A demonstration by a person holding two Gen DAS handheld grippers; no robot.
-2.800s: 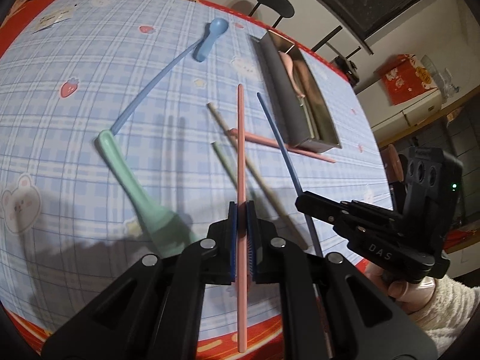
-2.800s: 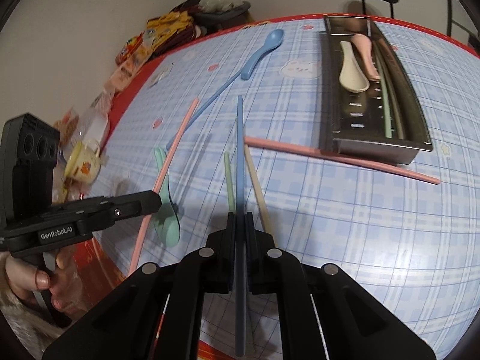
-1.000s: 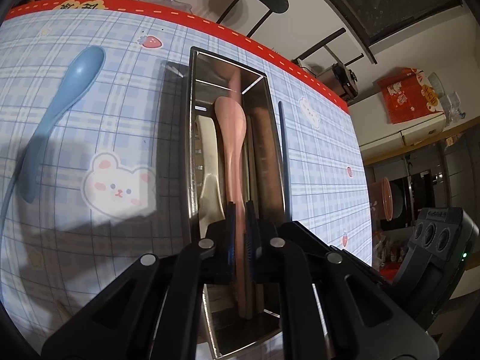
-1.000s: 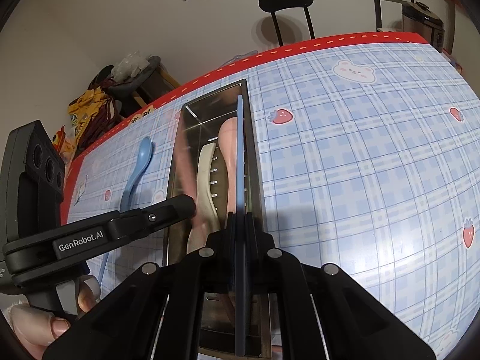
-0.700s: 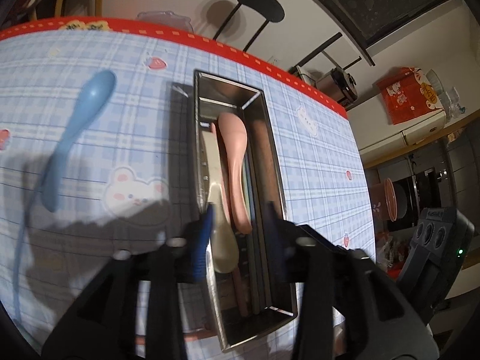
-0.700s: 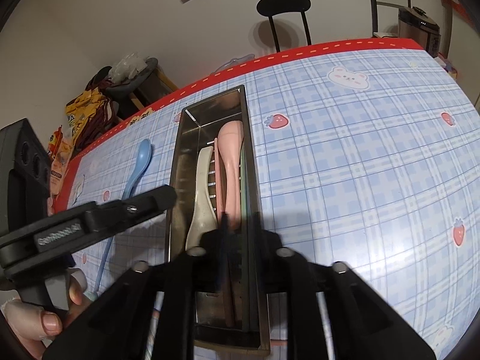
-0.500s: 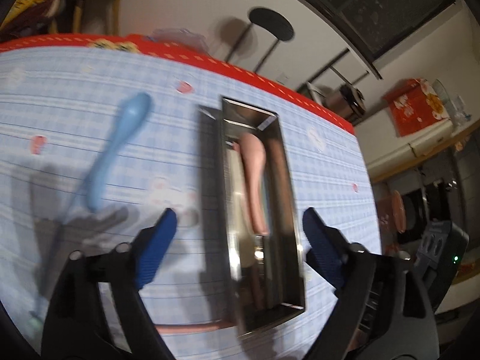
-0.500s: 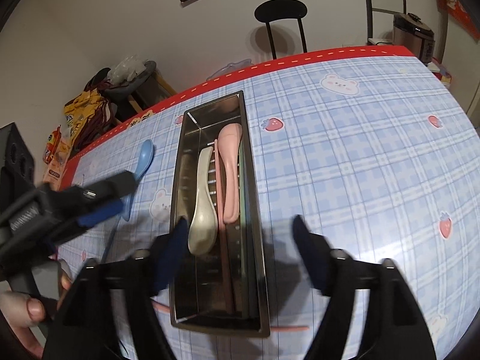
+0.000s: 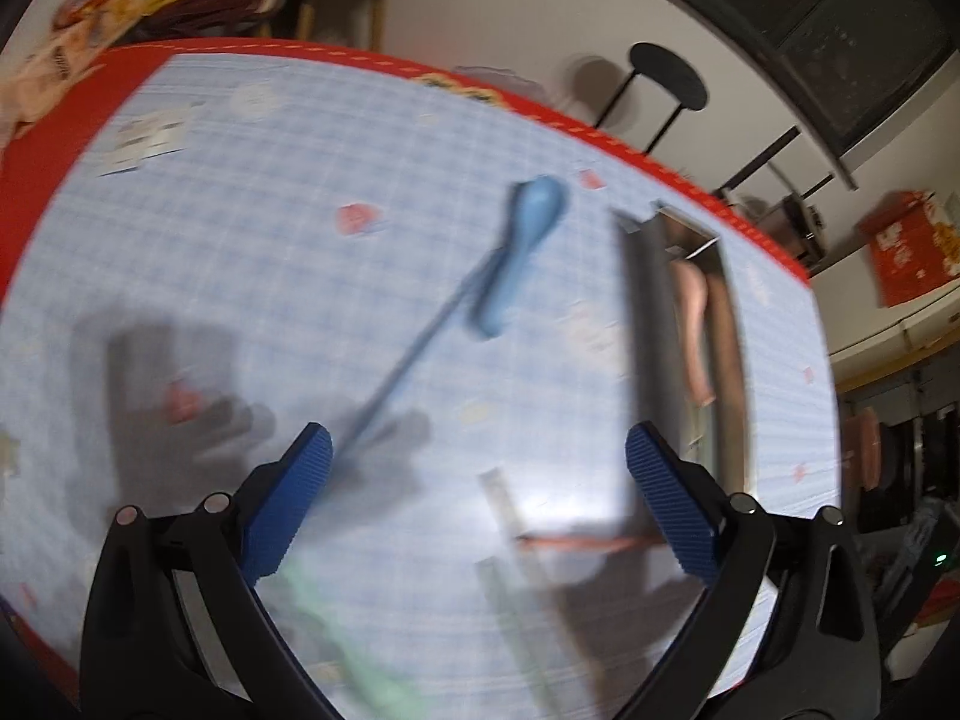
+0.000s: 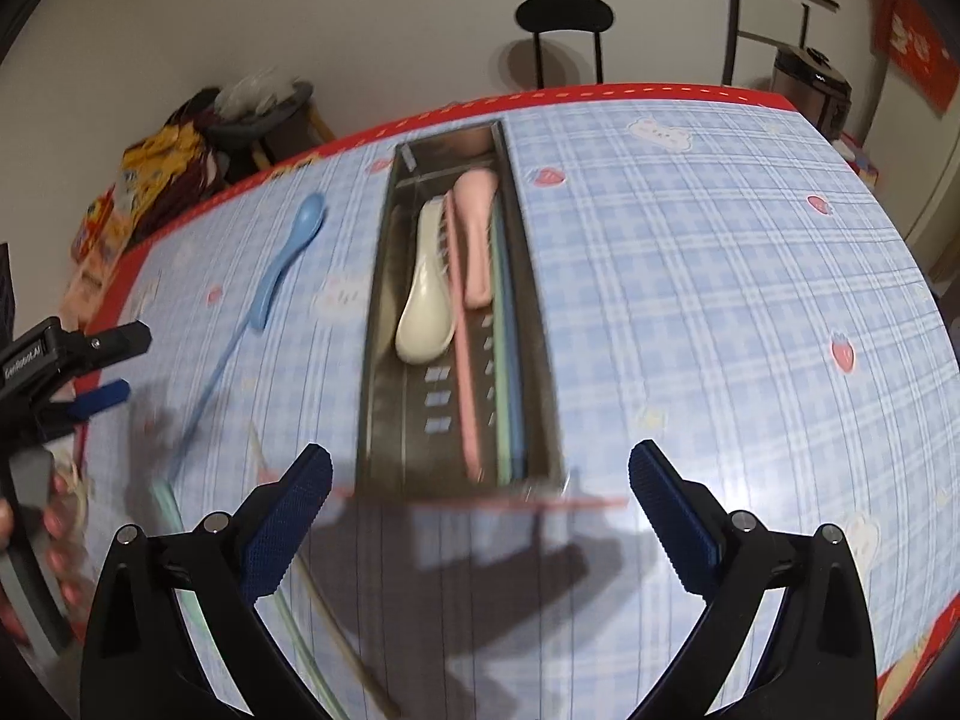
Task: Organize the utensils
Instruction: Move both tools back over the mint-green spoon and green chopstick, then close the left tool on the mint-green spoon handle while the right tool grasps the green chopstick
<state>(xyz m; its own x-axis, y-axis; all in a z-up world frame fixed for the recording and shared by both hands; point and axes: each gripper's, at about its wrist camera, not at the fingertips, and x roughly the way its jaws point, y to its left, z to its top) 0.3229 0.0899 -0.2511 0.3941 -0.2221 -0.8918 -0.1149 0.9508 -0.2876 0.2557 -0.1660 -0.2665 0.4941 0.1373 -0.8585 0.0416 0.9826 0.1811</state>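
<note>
The steel utensil tray (image 10: 543,360) lies lengthwise on the checked tablecloth and holds a cream spoon (image 10: 426,300), a pink spoon (image 10: 474,234), a pink chopstick (image 10: 465,372), and green and blue chopsticks (image 10: 510,384). My right gripper (image 10: 480,516) is open and empty, just short of the tray's near end. My left gripper (image 9: 477,504) is open and empty over the table left of the tray (image 9: 636,348). A blue spoon (image 9: 522,246) and blue chopstick (image 9: 414,348) lie ahead of it. A pink chopstick (image 10: 480,501) lies across the tray's near end.
A green spoon (image 9: 336,618), a beige chopstick (image 9: 510,510) and a green chopstick (image 10: 180,558) lie on the near side of the table. The left gripper shows at the left edge of the right wrist view (image 10: 72,360). A black stool (image 10: 564,18) stands beyond the table.
Both grippers opened, leaving the pink and blue chopsticks in the tray, then drew back. The left gripper swung left toward the blue spoon; its view is blurred.
</note>
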